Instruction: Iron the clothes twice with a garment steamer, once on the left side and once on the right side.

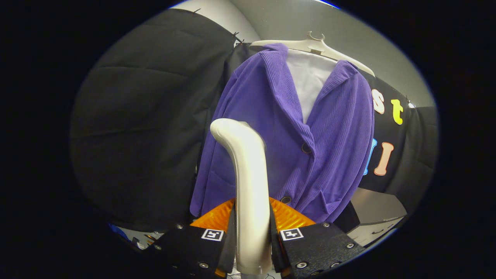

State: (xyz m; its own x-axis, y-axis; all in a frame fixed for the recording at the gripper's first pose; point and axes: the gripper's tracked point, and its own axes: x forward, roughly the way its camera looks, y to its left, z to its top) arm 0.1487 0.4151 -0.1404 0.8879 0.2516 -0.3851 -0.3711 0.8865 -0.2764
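Your steamer [250, 186] hides the jacket's [329, 135] lower left front, its head faces away from you, the jacket's hem sits behind the fingers [310, 244]

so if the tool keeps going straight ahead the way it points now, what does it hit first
Most likely the purple jacket on its hanger. The tool is shut on the steamer, whose curved head leads and would touch the jacket's front panel, beside the buttons, first. The gap is hard to judge.
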